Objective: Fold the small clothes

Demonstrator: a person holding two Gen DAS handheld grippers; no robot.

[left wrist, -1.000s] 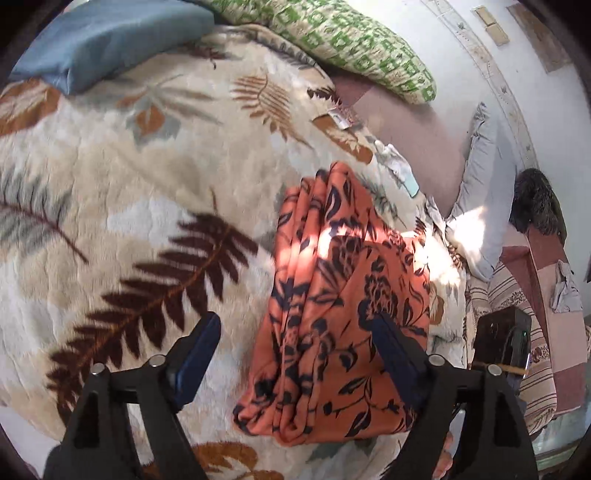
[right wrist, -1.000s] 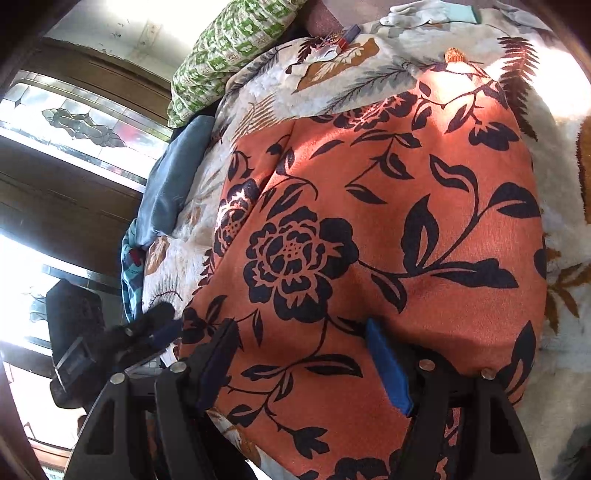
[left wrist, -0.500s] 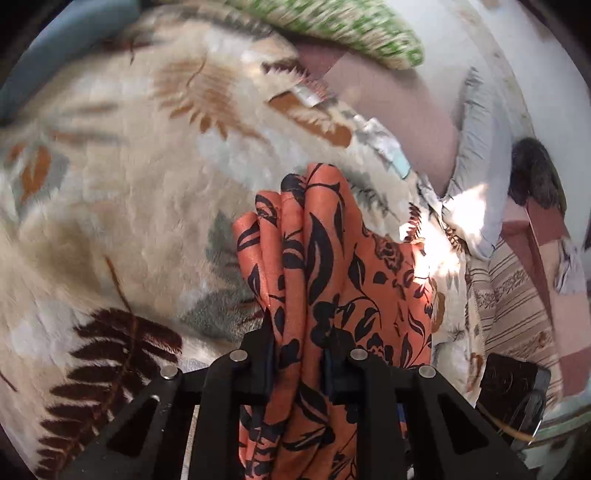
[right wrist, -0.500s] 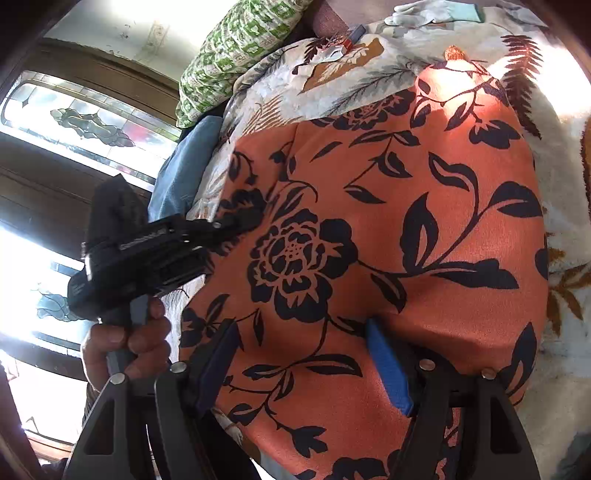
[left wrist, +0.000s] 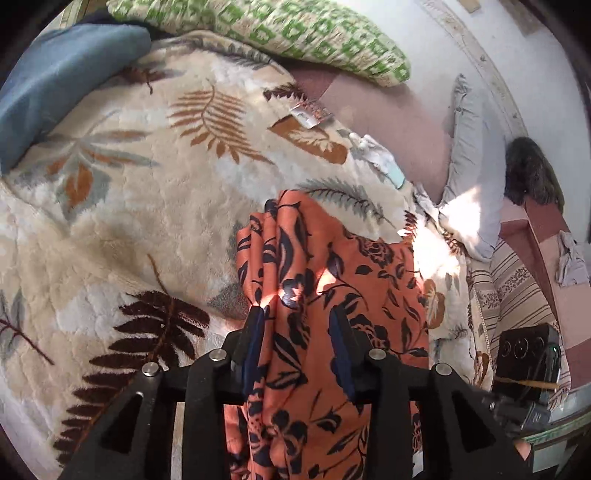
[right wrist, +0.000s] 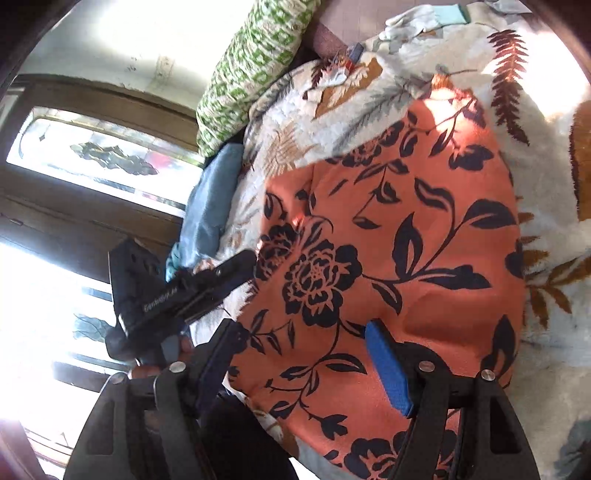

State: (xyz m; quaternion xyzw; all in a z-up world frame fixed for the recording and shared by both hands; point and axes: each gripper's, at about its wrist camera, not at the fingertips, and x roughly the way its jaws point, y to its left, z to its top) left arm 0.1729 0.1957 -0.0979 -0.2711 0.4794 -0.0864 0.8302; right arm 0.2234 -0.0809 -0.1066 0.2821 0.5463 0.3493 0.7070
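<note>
An orange cloth with a black flower print (left wrist: 325,280) lies folded on a cream leaf-patterned blanket (left wrist: 147,206). My left gripper (left wrist: 297,325) has its jaws partly closed around the bunched left edge of the cloth, with thick folds between the pads. In the right wrist view the cloth (right wrist: 399,236) spreads wide and flat. My right gripper (right wrist: 299,332) is open, its fingers resting over the cloth's near edge. The left gripper (right wrist: 236,266) shows there at the cloth's left edge.
A green patterned pillow (left wrist: 280,33) and a blue pillow (left wrist: 55,81) lie at the far side of the bed. A small packet (left wrist: 310,112) and a pale glove (left wrist: 380,158) sit on the blanket. A window (right wrist: 92,158) is at left in the right wrist view.
My left gripper closed on the cloth's bunched edge half a second ago; its jaws now stand a little wider and the view has shifted. My right gripper stayed open and still.
</note>
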